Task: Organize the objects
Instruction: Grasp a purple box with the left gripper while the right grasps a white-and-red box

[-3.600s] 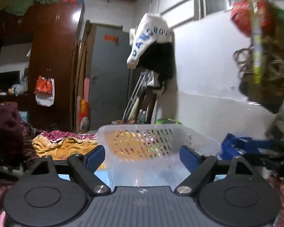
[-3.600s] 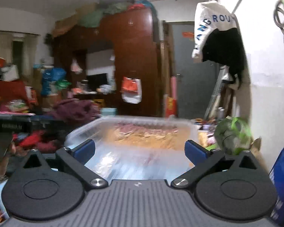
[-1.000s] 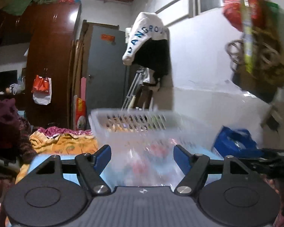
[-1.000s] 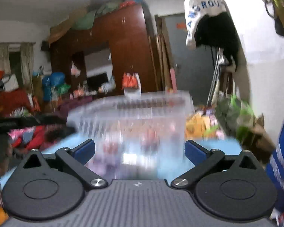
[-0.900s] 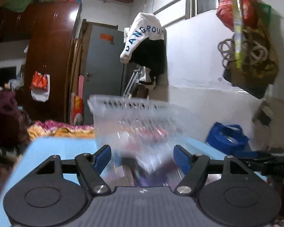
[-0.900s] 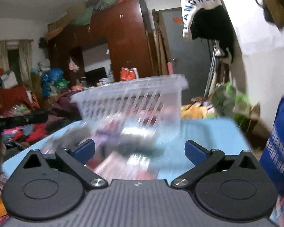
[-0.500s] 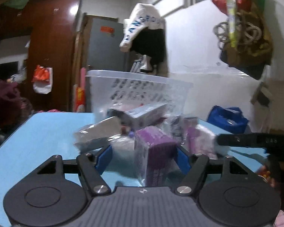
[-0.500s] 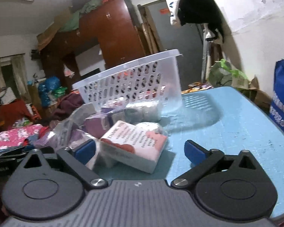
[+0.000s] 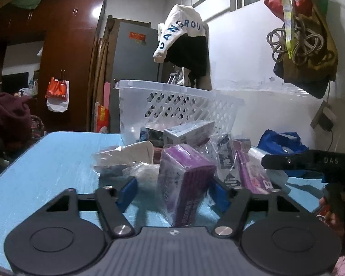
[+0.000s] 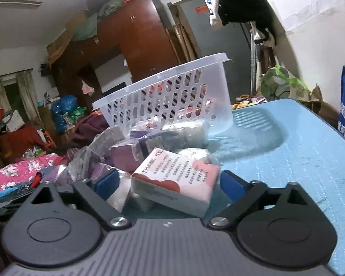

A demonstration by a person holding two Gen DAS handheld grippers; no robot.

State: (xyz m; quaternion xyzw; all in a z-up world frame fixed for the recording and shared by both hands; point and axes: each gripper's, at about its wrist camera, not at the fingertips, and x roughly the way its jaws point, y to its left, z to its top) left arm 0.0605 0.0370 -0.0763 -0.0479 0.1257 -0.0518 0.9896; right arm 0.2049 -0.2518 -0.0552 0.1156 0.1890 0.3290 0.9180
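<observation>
Closing both grippers around boxes dumped on the blue table

Left gripper straddles a purple box, right gripper a pink box, pads not touching; basket at 12 o'clock.

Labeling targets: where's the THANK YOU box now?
Right wrist view: the THANK YOU box lies on the blue table, between the closing right tongs, before the basket.

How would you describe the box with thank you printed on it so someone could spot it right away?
Find the blue table and the white slotted basket on it. A heap of wrapped packets spills from the basket; at its near edge, between the right gripper's closing jaws, lies the thank-you box. It alone is white and pink with red corners; its neighbours are purple or clear-wrapped.
</observation>
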